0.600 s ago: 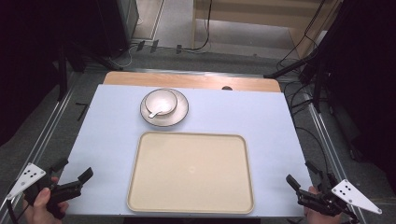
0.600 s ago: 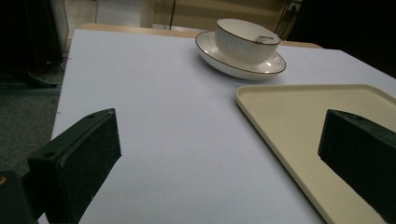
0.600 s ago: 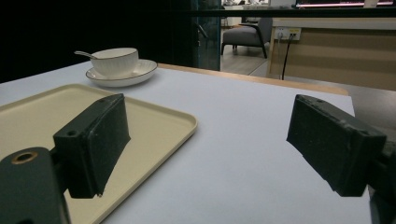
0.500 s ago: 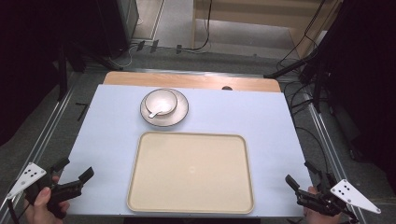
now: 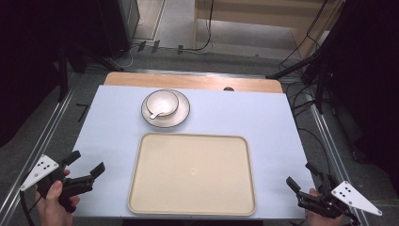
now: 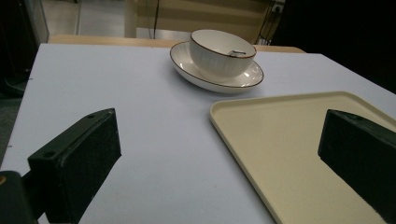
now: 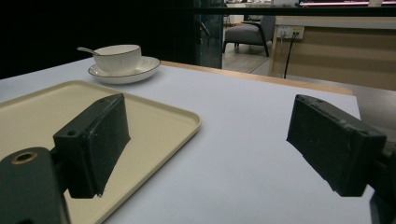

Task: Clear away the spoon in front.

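Tray (image 5: pixel 192 173), cream, lower centre of the high view, flat on the worktop (image 5: pixel 113 127), long axis running left to right across the frame, short sides facing the two hands. Left tool (image 5: pixel 84 167) at lower left, jaws wide apart, holding nothing, just off the tray's left rim, pointed up and right toward it. Bowl (image 5: pixel 161 103) with a spoon (image 5: pixel 157 113) in it, on a saucer (image 5: pixel 181 115), upper centre, just beyond the tray's far edge and apart from it. Right tool (image 5: pixel 301 176) at lower right, jaws likewise spread and empty, near the right rim, aimed up and left. Probably a reach just starting, toward either tray or bowl. Best done by closing in low, jaws kept spread until one jaw sits either side of the chosen rim, then squeezing squarely; for the tray, both short rims gripped level to avoid tipping.
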### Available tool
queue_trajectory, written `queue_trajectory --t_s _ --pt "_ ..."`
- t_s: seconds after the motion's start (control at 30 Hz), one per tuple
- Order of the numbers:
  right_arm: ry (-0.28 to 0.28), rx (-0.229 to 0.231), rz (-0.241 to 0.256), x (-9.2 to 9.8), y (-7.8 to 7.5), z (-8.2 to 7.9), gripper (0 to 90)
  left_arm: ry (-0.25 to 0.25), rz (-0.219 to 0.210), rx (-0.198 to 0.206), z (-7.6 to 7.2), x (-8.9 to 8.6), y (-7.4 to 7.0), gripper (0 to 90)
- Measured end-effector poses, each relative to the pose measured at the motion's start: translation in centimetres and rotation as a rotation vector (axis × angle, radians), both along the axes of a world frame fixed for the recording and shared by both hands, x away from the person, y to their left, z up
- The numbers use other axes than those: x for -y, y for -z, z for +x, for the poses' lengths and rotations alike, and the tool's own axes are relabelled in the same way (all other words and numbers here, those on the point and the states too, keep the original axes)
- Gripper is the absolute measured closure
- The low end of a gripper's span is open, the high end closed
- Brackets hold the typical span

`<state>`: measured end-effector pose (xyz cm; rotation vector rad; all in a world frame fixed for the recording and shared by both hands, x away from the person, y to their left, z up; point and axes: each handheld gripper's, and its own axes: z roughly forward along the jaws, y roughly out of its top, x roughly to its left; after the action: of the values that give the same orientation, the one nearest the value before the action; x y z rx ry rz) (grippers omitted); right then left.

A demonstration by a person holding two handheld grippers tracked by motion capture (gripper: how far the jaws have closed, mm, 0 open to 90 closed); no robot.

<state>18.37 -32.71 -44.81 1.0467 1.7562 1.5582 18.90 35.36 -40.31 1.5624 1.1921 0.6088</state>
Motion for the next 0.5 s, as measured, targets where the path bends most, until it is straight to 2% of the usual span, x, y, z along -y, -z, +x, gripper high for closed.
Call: queue_trajectory --t_s 0.5 --pt "0.003 0.009 -0.002 0.0 -0.1 0.0 13.0 0.025 0.026 -0.007 1.5 1.4 -0.8 0.0"
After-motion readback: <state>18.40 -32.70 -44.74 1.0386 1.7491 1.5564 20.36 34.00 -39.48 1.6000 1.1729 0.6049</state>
